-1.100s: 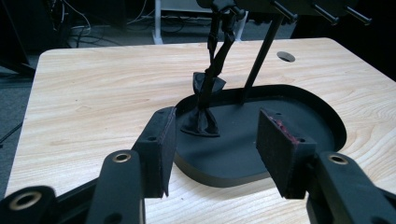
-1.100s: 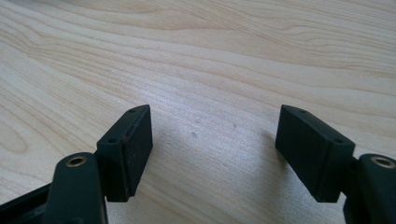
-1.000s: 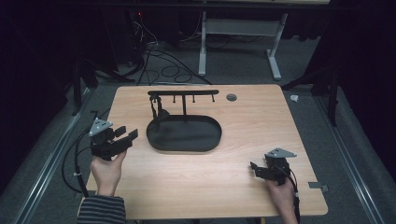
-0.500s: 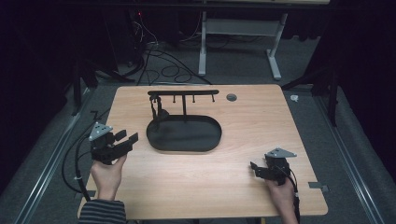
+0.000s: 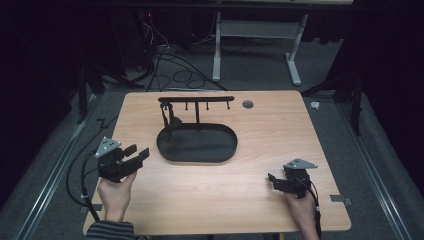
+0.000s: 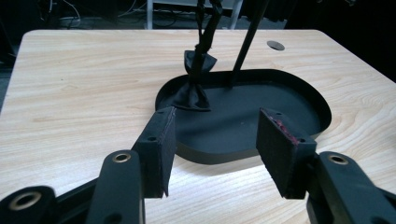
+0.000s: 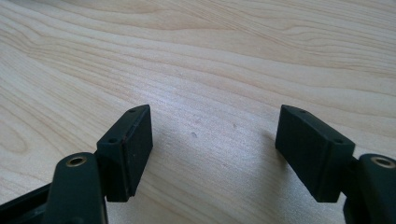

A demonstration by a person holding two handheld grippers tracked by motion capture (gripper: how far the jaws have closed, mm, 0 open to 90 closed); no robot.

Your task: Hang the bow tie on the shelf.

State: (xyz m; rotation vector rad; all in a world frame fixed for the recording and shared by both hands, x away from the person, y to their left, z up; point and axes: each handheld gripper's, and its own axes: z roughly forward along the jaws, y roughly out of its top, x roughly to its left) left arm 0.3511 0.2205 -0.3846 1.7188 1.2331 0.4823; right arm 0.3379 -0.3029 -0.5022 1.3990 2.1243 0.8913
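A black oval tray [image 5: 200,156] lies mid-table, with a thin black rack [image 5: 196,100] of small hooks rising from its far side. A small black bow tie [image 6: 196,88] hangs from the rack's left end and droops onto the tray [image 6: 280,116]. My left gripper [image 5: 137,154] is held above the table's left edge, open and empty, its jaws aimed at the tray. My right gripper [image 5: 273,181] rests low near the front right of the table, open, with bare wood between its pads [image 7: 135,144].
A round cable hole [image 5: 247,104] sits in the wooden tabletop [image 5: 280,130] at the back, right of the rack. A desk frame and loose cables [image 5: 170,65] lie on the floor beyond. Metal rails run along both sides of the table.
My left gripper has drifted a little toward the front of the table, still open. The right gripper has stayed where it was.
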